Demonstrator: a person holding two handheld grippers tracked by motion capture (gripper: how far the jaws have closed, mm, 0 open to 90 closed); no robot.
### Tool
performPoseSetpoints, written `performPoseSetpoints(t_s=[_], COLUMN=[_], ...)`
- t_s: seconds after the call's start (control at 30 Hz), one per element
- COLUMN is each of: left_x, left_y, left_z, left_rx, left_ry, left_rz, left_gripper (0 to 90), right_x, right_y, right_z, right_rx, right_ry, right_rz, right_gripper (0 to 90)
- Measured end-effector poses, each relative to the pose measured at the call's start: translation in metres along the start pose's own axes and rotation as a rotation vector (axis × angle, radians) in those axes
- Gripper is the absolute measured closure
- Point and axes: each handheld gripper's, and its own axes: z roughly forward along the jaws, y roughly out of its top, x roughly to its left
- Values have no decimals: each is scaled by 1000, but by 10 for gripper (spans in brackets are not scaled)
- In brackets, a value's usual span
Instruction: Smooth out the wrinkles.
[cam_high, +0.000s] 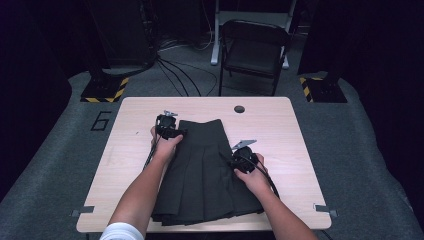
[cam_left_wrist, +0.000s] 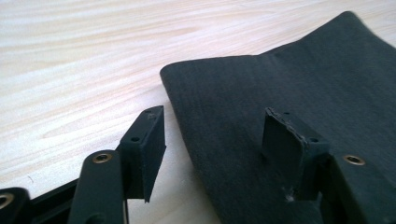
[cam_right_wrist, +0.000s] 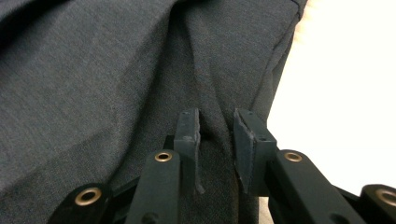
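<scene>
Skirt: a dark pleated skirt lies flat on the tabletop, waistband toward the far edge, hem fanned toward the person. It is spread out like this, I'd say, so it can be smoothed or folded.

Landmark: everything here is placed against the skirt's waistband.

Left gripper: the left gripper sits at the waistband's left corner. In the left gripper view its fingers stand wide apart, one over bare wood just off the cloth's rounded corner, the other over the fabric.

Left grip: nothing held. The fingers straddle the edge, which reads as lining up to pinch that corner.

Right gripper: the right gripper is on the skirt's right side, nearer the person than the waistband, low on the cloth.

Right grip: in the right gripper view the fingers are drawn in to a narrow gap with a raised ridge of fabric running up between them. Whether they truly bite that fold, I cannot tell; the gap looks partly free.

Why so: my reading is that the right side gathers a pleat near the side edge while the left readies the waistband corner, so both ends can move together.

Risk: a loose pinch on the right could let the pleat slide out.

Beyond the waistband: a round hole in the tabletop and, farther off, a folding chair.
</scene>
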Motion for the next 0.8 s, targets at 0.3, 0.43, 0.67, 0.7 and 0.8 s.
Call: performPoseSetpoints(t_s=[0.3,0.43,0.67,0.7,0.8], left_x=[6,5,3,3,5], left_y=[-5,-6,-7,-7,-7], left_z=[12,14,19,19,21], left_rx=[-12,-2,9,12,13], left_ry=[-17,-11,-16,-18,-23], left_rz=[-50,-55,-60,-64,-73], left_gripper=[372,372,394,399,404], right_x=[2,3,3,3,3], right_y=[-1,-2,-1,-1,-1], right_z=[0,1,0,0,0], right_rx=[-6,-12,-11,-5,-5], right_ry=[-15,-23,-21,-24,-22], right_rz=[-2,-2,-14,-18,-17], right_gripper=[720,721,721,722,722])
